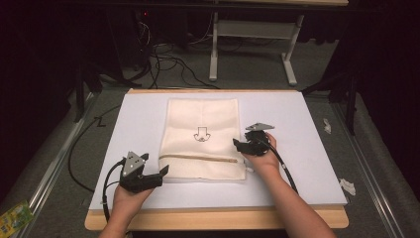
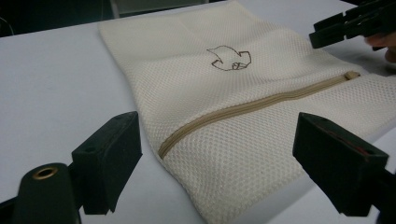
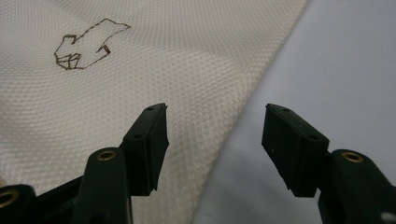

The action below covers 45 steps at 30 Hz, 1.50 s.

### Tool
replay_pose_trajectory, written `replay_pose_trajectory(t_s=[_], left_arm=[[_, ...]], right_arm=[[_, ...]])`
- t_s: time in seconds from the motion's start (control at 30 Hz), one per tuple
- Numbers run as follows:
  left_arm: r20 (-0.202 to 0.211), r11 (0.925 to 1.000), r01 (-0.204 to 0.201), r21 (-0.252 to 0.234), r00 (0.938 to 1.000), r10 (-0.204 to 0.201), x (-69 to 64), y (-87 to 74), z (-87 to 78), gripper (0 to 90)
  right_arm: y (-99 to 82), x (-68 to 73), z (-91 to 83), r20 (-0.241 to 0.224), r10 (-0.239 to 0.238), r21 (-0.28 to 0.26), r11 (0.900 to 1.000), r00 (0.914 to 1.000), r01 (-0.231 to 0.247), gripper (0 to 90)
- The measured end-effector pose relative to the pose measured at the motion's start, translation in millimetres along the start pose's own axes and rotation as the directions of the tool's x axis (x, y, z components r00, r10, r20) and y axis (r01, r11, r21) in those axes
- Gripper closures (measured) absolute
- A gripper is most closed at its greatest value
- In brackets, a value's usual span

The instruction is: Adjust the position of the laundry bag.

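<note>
Clearly the work centres on a cream mesh bag (image 1: 202,139) lying flat in the middle of the high view, on the pale sheet (image 1: 307,163) that covers the counter (image 1: 213,218), with a tan zipper (image 1: 198,157) running across it near its lower edge and a small outlined logo (image 1: 201,134) at its centre. The left gripper (image 1: 161,173) sits at the lower left of that view, just beside the bag's lower left corner; in the left gripper view its fingers (image 2: 109,161) stand wide, with the zipper's closed end between them but nothing pressed. The right gripper (image 1: 236,145) is at the bag's right edge, a little above the zipper's far end; in the right gripper view its fingers (image 3: 149,144) stand partly open, straddling the edge of the bag without touching it, holding nothing. I judge the bag light, soft and floppy: it would sag and fold if lifted by one point, and the open weave should give decent purchase rather than slip. Best holds look like the hemmed edge or corner for steadying, and the zipper pull, at the right end by my reading, for opening. The bag lies thin and flat with no bulge, so it looks empty, though its inside is hidden while the zipper appears closed along its length.
</note>
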State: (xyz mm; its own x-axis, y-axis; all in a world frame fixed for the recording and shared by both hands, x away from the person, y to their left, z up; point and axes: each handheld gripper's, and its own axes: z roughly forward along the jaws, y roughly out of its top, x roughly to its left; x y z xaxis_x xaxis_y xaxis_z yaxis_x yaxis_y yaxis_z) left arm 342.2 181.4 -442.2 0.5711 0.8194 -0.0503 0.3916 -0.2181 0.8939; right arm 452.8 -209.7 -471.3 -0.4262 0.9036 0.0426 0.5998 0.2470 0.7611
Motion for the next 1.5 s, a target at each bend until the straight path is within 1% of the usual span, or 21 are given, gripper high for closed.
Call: replay_pose_trajectory(t_s=[0.13,0.27,0.3,0.33,0.37,0.43,0.6,0.73,0.9,0.97,1.0,1.03,1.07,1.1,1.17,1.2,1.27,1.3,1.33,1.37,1.5], left_arm=[[0.000,0.9999,-0.010,0.005,1.0000,0.010,0.1,-0.4,0.0,16.0],[0.000,1.0000,0.007,-0.002,1.0000,-0.007,1.7,0.0,0.2,15.9],[0.005,1.0000,0.002,0.004,1.0000,-0.002,1.1,-0.1,0.6,15.9],[0.005,1.0000,0.002,0.004,1.0000,-0.002,1.1,-0.1,0.6,15.9],[0.008,1.0000,-0.004,0.008,1.0000,0.004,0.3,-0.1,0.6,15.9],[0.008,1.0000,-0.001,0.003,1.0000,0.001,0.0,0.4,-0.1,16.0],[0.016,0.9997,-0.007,0.023,0.9998,0.007,-2.4,-0.2,1.1,16.0],[0.021,0.9996,-0.001,0.028,0.9998,0.000,-3.8,-0.6,1.7,16.0],[0.024,0.9990,-0.014,0.041,0.9996,0.013,-6.5,-1.8,4.1,16.0],[0.030,0.9988,-0.019,0.045,0.9994,0.018,-9.2,-2.4,6.4,16.3],[0.030,0.9988,-0.019,0.045,0.9994,0.018,-9.2,-2.4,6.4,16.4],[0.033,0.9983,-0.025,0.053,0.9992,0.024,-12.1,-2.6,8.4,16.4],[0.033,0.9983,-0.025,0.053,0.9992,0.024,-12.1,-2.6,8.4,16.4],[0.055,0.9986,-0.010,0.052,0.9985,0.007,-15.7,-2.4,11.0,16.6],[0.061,0.9988,-0.008,0.049,0.9981,0.005,-21.0,-1.5,13.7,16.8],[0.061,0.9988,-0.008,0.049,0.9981,0.005,-21.0,-1.5,13.7,17.0],[0.066,0.9982,-0.026,0.054,0.9976,0.023,-26.9,-0.3,16.7,17.0],[0.077,0.9976,-0.036,0.059,0.9965,0.032,-32.7,0.8,20.1,17.1],[0.077,0.9976,-0.036,0.059,0.9965,0.032,-32.7,0.8,20.1,17.5],[0.094,0.9975,-0.033,0.063,0.9952,0.027,-36.6,1.1,23.1,18.2],[0.106,0.9930,-0.055,0.104,0.9934,0.044,-43.9,-0.4,32.5,23.4]], right_arm=[[3.3,5.0,8.4,-0.014,0.003,0.019,0.9998,0.9999,-0.003,50.2],[2.5,6.9,12.9,-0.001,0.006,0.046,0.9989,1.0000,-0.006,58.0],[0.8,8.1,13.1,0.042,-0.013,0.057,0.9983,0.9990,0.011,71.8],[0.8,8.1,13.1,0.042,-0.013,0.057,0.9983,0.9990,0.011,71.8],[0.7,7.4,10.3,0.036,-0.019,0.070,0.9974,0.9992,0.016,83.1],[0.2,7.4,6.9,0.024,-0.036,0.074,0.9967,0.9991,0.034,86.3],[-5.6,6.7,-1.8,0.013,-0.061,0.076,0.9953,0.9981,0.060,86.1],[-13.5,-3.0,-14.6,0.002,-0.057,0.076,0.9955,0.9984,0.056,85.9],[-26.5,-22.3,-37.1,0.021,-0.059,0.071,0.9958,0.9981,0.057,85.9],[-35.6,-37.8,-50.0,0.047,-0.049,0.070,0.9965,0.9977,0.045,85.7],[-35.6,-37.8,-50.0,0.047,-0.049,0.070,0.9965,0.9977,0.045,85.7],[-42.6,-49.0,-58.4,0.058,-0.034,0.068,0.9972,0.9977,0.030,85.1],[-42.6,-49.0,-58.4,0.058,-0.034,0.068,0.9972,0.9977,0.030,85.1],[-47.4,-56.6,-62.8,0.061,-0.025,0.069,0.9974,0.9978,0.020,83.0],[-51.4,-62.2,-65.4,0.054,-0.003,0.065,0.9979,0.9985,-0.001,77.3],[-51.4,-62.2,-65.4,0.054,-0.003,0.065,0.9979,0.9985,-0.001,77.3],[-52.5,-64.9,-72.0,0.054,0.017,0.034,0.9992,0.9984,-0.019,69.4],[-51.7,-65.8,-84.2,0.062,0.021,-0.002,0.9998,0.9979,-0.021,62.6],[-51.7,-65.8,-84.2,0.062,0.021,-0.002,0.9998,0.9979,-0.021,62.6],[-52.7,-65.3,-101.1,0.065,0.018,-0.027,0.9995,0.9977,-0.016,57.9],[-61.7,-64.8,-128.1,0.065,0.026,-0.042,0.9988,0.9975,-0.024,53.7]])
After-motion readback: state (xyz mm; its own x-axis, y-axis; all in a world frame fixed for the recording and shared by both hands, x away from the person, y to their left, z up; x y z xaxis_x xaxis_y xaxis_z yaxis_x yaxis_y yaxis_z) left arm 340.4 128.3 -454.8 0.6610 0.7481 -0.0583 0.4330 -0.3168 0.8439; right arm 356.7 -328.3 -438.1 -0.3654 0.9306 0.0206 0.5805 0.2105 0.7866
